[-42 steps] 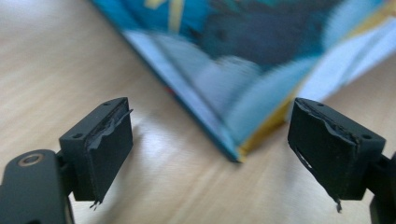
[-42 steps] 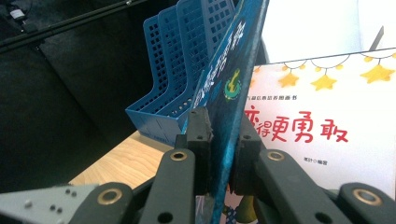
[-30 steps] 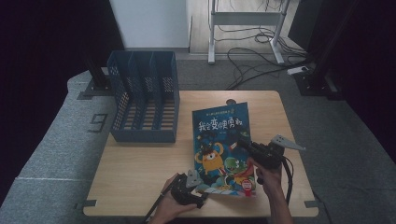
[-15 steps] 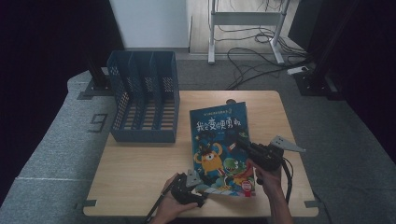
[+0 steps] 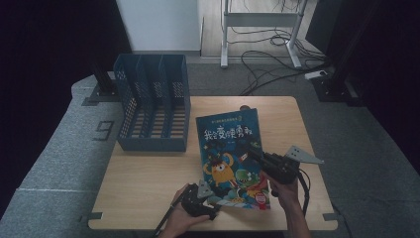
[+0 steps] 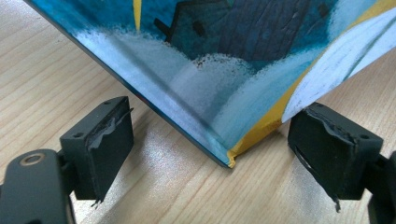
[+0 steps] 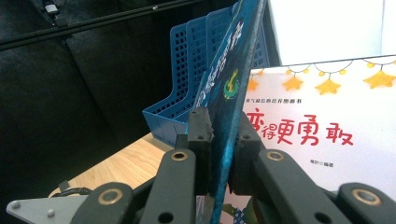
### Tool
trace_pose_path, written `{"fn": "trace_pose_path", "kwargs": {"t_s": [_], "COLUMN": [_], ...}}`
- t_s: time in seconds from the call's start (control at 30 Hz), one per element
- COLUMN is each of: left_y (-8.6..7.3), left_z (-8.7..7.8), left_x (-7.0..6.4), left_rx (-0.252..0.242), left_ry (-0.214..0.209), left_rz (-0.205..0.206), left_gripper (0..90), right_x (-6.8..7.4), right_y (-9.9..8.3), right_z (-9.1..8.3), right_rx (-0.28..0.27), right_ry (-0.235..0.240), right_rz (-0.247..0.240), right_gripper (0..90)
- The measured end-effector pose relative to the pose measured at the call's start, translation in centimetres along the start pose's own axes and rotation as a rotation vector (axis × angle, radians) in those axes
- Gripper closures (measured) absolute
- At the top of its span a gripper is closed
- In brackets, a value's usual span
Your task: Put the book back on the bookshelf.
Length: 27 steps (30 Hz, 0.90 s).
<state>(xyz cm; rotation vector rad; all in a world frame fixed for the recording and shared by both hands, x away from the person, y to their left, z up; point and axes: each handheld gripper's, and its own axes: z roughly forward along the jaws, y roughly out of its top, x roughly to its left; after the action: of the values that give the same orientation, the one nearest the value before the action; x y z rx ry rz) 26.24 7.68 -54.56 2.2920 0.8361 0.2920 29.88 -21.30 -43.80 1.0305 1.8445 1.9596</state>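
Between the right gripper (image 7: 219,140) jaws: book cover (image 7: 229,93), clamped | left gripper (image 6: 219,149): wide apart, book (image 6: 224,70) corner between, untouched

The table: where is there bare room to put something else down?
Bare wood lies on the table between the blue file rack and the left claw, and right of the picture book. The near middle is crowded.

Lighting: dim surroundings, table (image 5: 148,183) moderately lit from above; bright white panel at rear. Soft glare on the wood beneath the book (image 6: 224,60) in the left gripper view. Near jaws slightly blurred; high view soft, grainy.
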Motion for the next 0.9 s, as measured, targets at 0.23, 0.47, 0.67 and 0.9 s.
{"fn": "trace_pose_path", "kwargs": {"t_s": [0.23, 0.47, 0.67, 0.9], "left_y": [-0.01, -0.02, 0.0, 0.01], "left_z": [-0.06, -0.05, -0.05, -0.05], "left_x": [0.05, -0.01, 0.0, 0.01], "left_rx": [0.003, 0.001, 0.003, 0.005], "left_ry": [-0.002, 0.001, 0.002, 0.0], "left_rz": [0.007, 0.002, 0.001, 0.0], "left_gripper": [15.0, 14.9, 14.8, 14.7], "right_x": [-0.16, 0.0, 0.35, 0.79], "right_y": [-0.1, -0.06, 0.02, 0.14], "right_z": [0.02, 0.02, -0.01, -0.01], "right_rx": [-0.003, -0.006, -0.014, -0.017], "right_ry": [0.001, 0.0, 0.025, 0.038], "right_rz": [0.009, -0.001, -0.022, -0.037], "right_gripper": [80.8, 80.8, 81.0, 81.0]}}
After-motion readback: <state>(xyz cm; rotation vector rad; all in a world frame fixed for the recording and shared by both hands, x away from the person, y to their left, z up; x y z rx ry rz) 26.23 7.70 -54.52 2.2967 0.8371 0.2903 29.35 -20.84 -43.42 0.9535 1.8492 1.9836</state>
